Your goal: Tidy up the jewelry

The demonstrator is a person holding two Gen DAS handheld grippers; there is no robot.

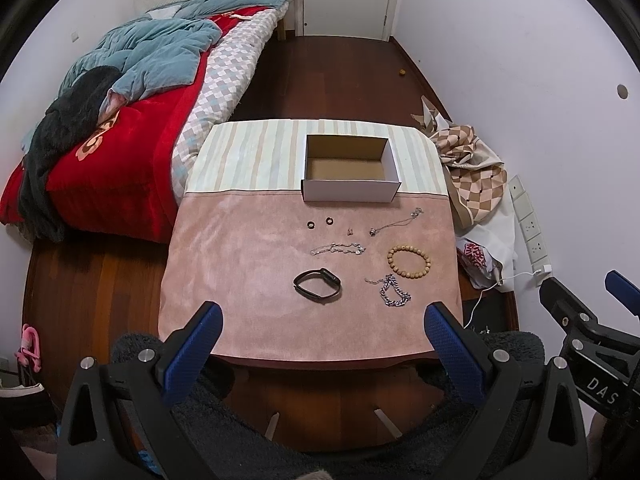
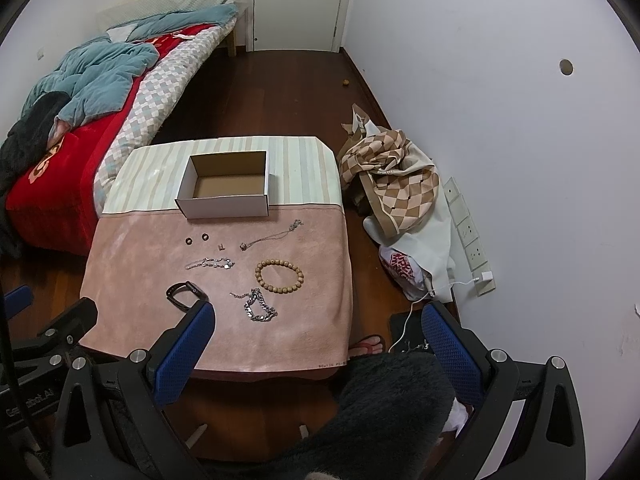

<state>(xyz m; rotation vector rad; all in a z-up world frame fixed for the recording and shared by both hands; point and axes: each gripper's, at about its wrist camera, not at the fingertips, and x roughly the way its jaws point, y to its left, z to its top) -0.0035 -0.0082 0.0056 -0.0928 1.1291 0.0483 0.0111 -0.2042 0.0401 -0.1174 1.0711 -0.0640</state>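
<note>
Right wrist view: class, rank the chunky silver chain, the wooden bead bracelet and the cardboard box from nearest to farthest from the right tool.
1. Chunky silver chain, just ahead of the right tool.
2. Wooden bead bracelet, behind the chain, slightly right.
3. Cardboard box, at the table's far end.

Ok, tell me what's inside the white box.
The white box shows only its bare brown floor and inner walls; no jewelry is visible in it. Its near wall hides a strip of the floor in both views.
</note>
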